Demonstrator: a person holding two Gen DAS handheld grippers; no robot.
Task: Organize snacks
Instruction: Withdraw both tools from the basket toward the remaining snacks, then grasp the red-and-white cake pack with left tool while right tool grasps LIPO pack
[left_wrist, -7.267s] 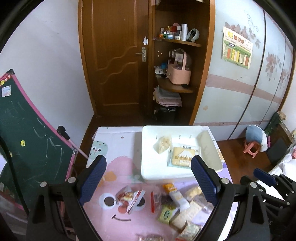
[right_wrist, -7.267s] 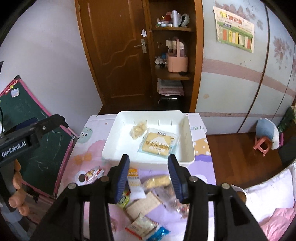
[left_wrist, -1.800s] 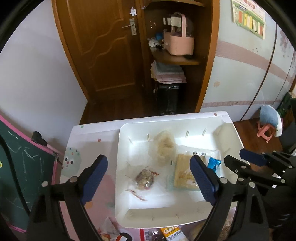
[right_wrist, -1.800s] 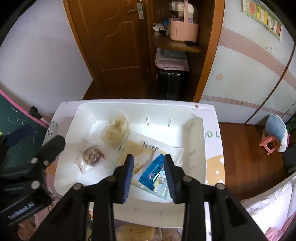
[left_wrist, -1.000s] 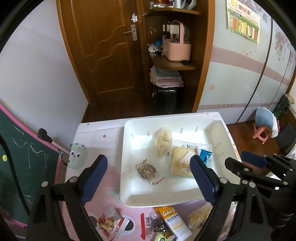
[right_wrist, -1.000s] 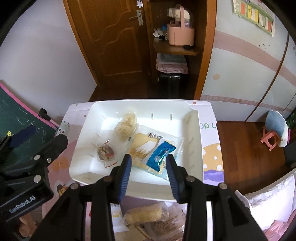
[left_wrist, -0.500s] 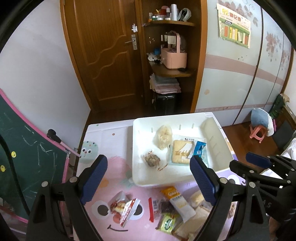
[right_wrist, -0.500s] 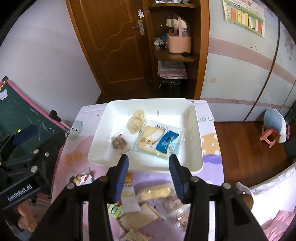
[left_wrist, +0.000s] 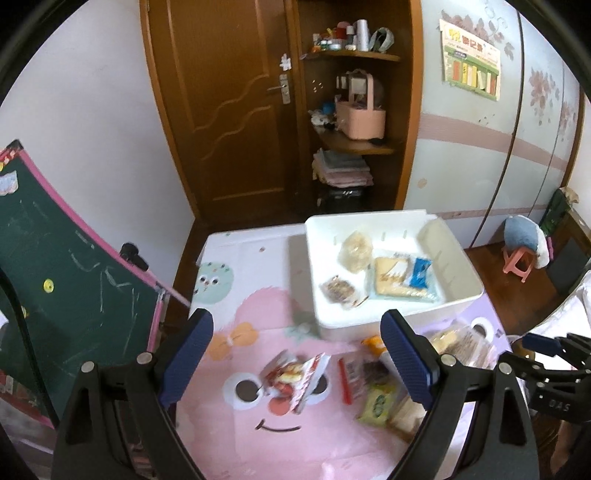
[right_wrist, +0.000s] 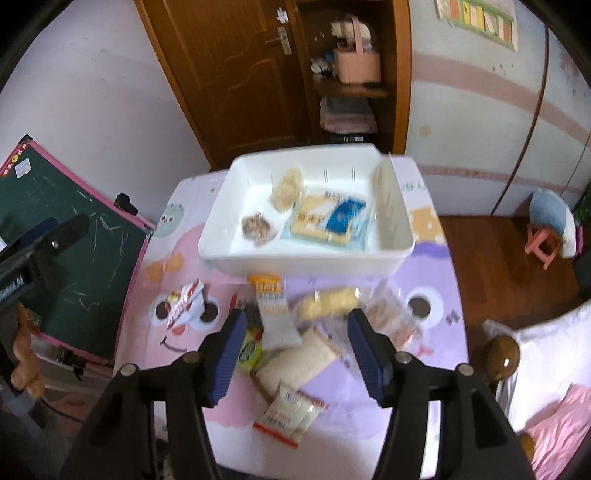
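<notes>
Both grippers are up over the table (right_wrist: 436, 387) with nothing in them. The left gripper (left_wrist: 295, 354) has its jaws spread wide, hanging above the pink cartoon face on the table mat, with a red and white snack pack (left_wrist: 295, 373) lying on the mat below the gap. The right gripper (right_wrist: 295, 347) has just been opening its jaws, now a medium gap with nothing between them, and it sits over the loose pile of snacks near the front edge of the table.

The white bin (right_wrist: 306, 258) is at the far edge of the table, toward the door. Inside it: a blue packet (right_wrist: 345, 216) lying on top of a flat yellow biscuit pack (right_wrist: 314, 218) on the right side, a pale puffy bag (right_wrist: 288, 188) by the far wall, and a small clear pack of brownish stuff (right_wrist: 256, 227) on the left.

Still outside the bin, just in front of its near wall: an orange-topped pouch (right_wrist: 271, 306), a yellow bread-like pack (right_wrist: 328, 302), a green packet (right_wrist: 249, 349), a pale cracker pack (right_wrist: 295, 362) and a small white sachet (right_wrist: 290, 410) closest to the front edge
</notes>
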